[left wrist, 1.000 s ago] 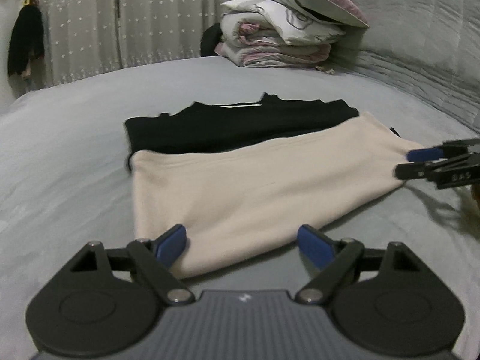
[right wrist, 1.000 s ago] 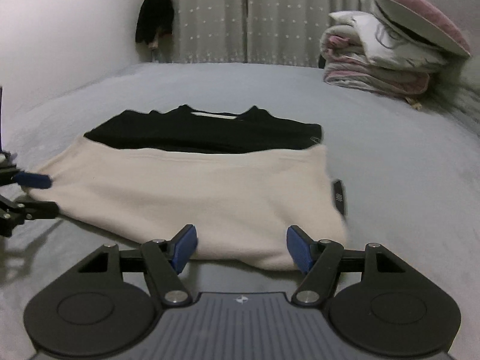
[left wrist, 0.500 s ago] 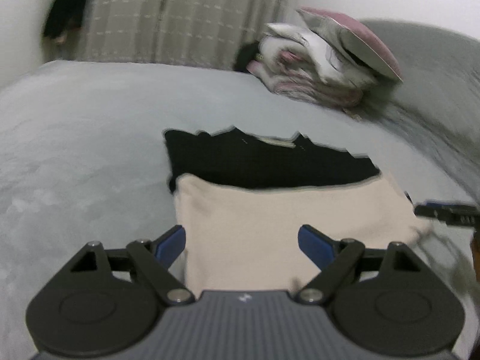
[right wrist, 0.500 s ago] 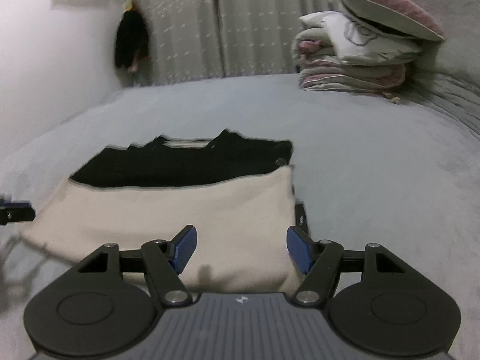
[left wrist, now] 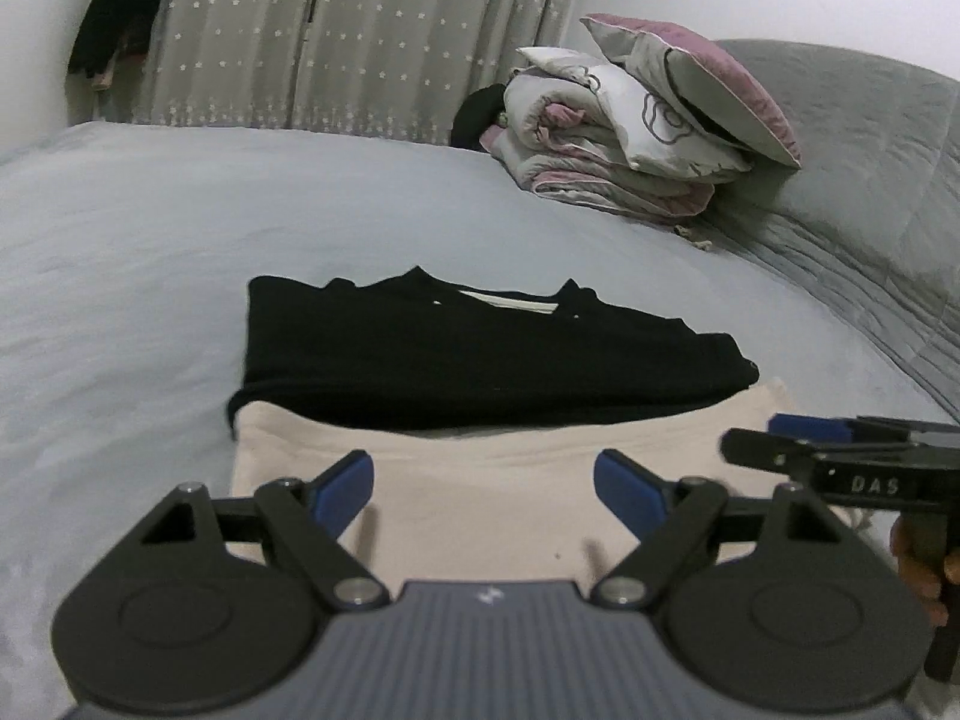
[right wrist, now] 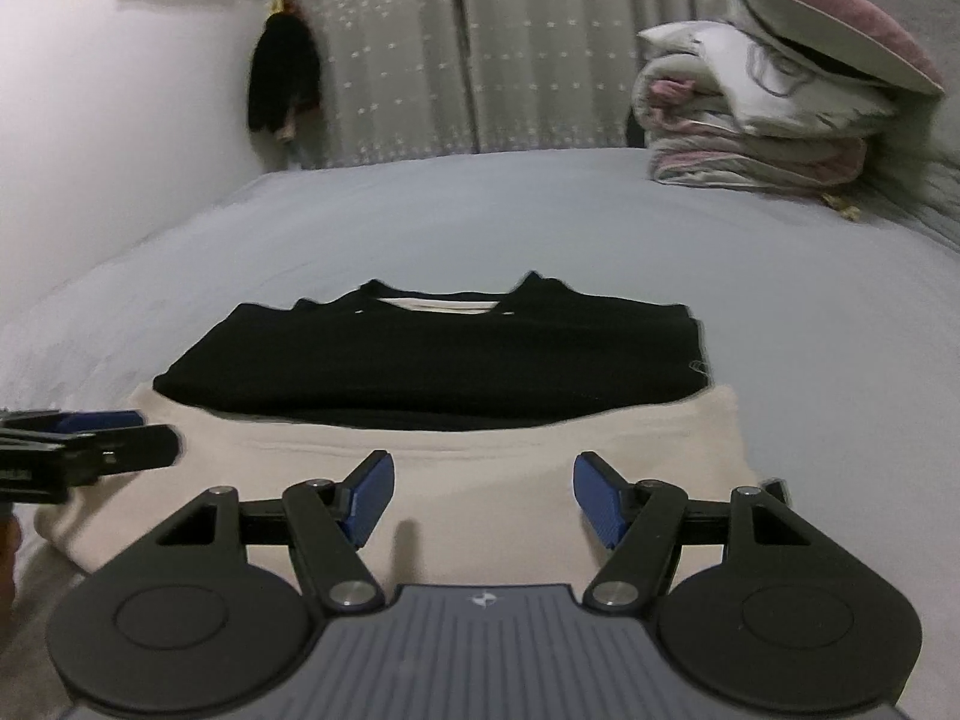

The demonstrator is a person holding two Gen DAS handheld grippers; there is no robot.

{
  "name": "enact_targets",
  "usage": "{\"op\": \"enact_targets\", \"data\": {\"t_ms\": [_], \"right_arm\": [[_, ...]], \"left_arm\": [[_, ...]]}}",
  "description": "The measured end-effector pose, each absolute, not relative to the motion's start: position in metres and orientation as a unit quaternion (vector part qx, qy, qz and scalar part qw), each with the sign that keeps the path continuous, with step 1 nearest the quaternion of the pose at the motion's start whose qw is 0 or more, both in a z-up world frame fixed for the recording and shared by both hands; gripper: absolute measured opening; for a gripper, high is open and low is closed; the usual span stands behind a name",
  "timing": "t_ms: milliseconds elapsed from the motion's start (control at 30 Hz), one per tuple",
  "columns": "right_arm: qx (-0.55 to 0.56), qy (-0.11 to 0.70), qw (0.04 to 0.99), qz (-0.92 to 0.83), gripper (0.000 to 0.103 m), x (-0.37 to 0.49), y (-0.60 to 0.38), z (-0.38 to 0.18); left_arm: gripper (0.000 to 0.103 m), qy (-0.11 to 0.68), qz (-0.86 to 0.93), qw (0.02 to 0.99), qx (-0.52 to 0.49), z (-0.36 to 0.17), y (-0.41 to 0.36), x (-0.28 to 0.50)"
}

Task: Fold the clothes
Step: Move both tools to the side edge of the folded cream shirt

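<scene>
We are working over a grey bed (left wrist: 150, 252) with starred curtains (left wrist: 360, 30) hanging behind it and a grey headboard (left wrist: 870, 138) rising at the right. A stack of bedding (left wrist: 636, 144) is sitting at the far right of the bed, with a pillow (right wrist: 840, 24) leaning on top. Something black (right wrist: 282, 84) is hanging by the curtains.

The garment (left wrist: 480, 498) is lying flat on the bed in front of us, its cream part (right wrist: 480, 474) nearest us and its black part (left wrist: 456, 354) lying beyond it.

We are holding the left gripper (left wrist: 483, 489) above the cream part, jaws standing wide with nothing between them. The right gripper (right wrist: 483, 495) is hovering above the same cream part, jaws also apart and empty. Each gripper is showing at the edge of the other's view, level with the cream part's side edge; we cannot tell whether either is touching cloth. A hand (left wrist: 918, 570) is showing at the left view's right edge.
</scene>
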State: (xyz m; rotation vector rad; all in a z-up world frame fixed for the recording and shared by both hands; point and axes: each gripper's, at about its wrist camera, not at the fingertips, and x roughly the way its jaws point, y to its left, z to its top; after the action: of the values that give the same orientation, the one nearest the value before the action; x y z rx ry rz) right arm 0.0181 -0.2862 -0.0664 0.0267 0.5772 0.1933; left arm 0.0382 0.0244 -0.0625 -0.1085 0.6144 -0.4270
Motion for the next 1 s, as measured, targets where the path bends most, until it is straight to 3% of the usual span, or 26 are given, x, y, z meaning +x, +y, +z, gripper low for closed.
{"op": "enact_targets", "data": {"t_ms": [300, 1000], "right_arm": [[-0.032, 0.299, 0.948, 0.107, 0.067, 0.025, -0.272, -0.089], [-0.033, 0.315, 0.946, 0.061, 0.067, 0.016, -0.334, -0.084]], "left_arm": [[0.086, 0.314, -0.210, 0.926, -0.020, -0.079, 0.018, 0.043], [0.085, 0.313, -0.182, 0.932, 0.016, -0.079, 0.060, 0.033]]}}
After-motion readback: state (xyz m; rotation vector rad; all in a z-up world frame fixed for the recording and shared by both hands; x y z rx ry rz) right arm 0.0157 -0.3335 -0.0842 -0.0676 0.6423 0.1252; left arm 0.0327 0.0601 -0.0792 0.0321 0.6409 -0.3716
